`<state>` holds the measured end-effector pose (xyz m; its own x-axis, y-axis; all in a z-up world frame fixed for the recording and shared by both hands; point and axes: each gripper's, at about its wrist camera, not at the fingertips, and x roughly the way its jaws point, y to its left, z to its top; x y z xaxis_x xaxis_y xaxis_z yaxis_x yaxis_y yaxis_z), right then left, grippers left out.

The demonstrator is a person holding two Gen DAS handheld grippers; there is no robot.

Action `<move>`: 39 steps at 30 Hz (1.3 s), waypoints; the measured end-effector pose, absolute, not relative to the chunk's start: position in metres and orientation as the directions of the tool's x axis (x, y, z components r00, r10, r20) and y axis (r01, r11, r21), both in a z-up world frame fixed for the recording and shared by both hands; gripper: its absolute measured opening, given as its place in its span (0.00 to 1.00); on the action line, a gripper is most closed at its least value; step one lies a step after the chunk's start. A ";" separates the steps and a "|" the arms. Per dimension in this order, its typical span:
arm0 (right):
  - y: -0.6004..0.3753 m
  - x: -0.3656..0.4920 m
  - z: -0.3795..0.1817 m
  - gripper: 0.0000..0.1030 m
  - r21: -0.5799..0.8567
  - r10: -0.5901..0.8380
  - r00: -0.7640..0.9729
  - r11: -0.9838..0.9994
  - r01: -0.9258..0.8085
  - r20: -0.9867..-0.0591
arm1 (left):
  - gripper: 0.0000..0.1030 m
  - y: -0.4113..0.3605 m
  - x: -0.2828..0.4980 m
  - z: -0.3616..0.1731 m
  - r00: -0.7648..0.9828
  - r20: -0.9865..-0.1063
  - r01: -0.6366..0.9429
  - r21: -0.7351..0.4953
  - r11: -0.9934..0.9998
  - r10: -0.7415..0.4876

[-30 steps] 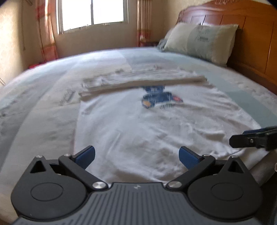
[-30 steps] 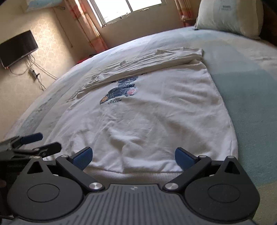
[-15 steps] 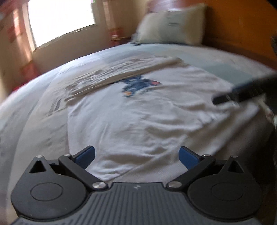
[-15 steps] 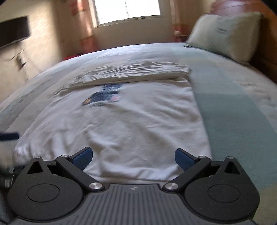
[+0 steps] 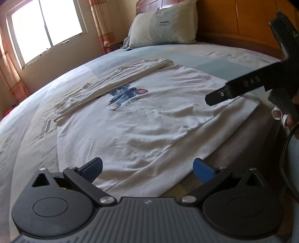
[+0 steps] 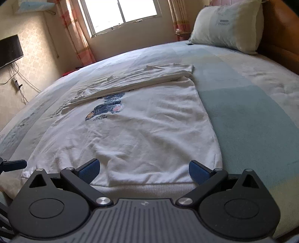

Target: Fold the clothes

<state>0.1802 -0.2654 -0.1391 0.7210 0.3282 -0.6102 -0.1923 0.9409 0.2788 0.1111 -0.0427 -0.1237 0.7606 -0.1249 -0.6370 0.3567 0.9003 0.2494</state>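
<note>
A white sweatshirt point(image 5: 142, 119) point(image 6: 142, 127) with a dark blue chest print lies flat on the bed, its sleeves folded across the far end and its ribbed hem nearest me. My left gripper point(image 5: 147, 168) is open just above the hem's left corner, nothing between its blue pads. My right gripper point(image 6: 143, 169) is open over the hem's right part, also with nothing in it. In the left wrist view the right gripper point(image 5: 220, 97) shows from the side above the shirt's right edge, held by a hand point(image 5: 287, 119).
The bed point(image 6: 252, 115) has a pale blue and cream cover. A pillow point(image 5: 164, 24) point(image 6: 228, 26) leans on the wooden headboard point(image 5: 243, 18). A window point(image 6: 119, 13) with curtains is behind, and a wall TV point(image 6: 9, 50) at left. The mattress edge point(image 5: 243, 142) runs below the hem.
Both grippers have swung and settled lower over the hem, the left view turning rightward. The right gripper now appears higher and closer in the left wrist view. The sweatshirt has not moved.
</note>
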 end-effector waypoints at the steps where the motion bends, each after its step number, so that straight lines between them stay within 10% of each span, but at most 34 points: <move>1: -0.266 0.179 -0.139 1.00 0.282 0.329 0.719 0.940 -0.190 -0.612 | 0.99 -0.043 0.110 -0.124 0.764 -0.634 0.358 0.257 0.898 -0.123; 20: -0.279 0.167 -0.090 1.00 0.208 0.326 0.710 0.945 -0.250 -0.625 | 0.99 -0.095 0.105 -0.142 0.819 -0.549 0.543 0.642 0.542 -0.170; 39: -0.249 0.150 -0.089 1.00 -0.053 0.300 0.704 0.900 -0.432 -0.643 | 0.99 -0.092 0.128 -0.127 0.841 -0.517 0.517 0.682 0.517 -0.160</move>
<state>0.1499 -0.2489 -0.0890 0.7045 0.3001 -0.6431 -0.4319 0.9003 -0.0530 0.1276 -0.0923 -0.1267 0.8411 -0.1601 -0.5166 0.5173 0.5168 0.6821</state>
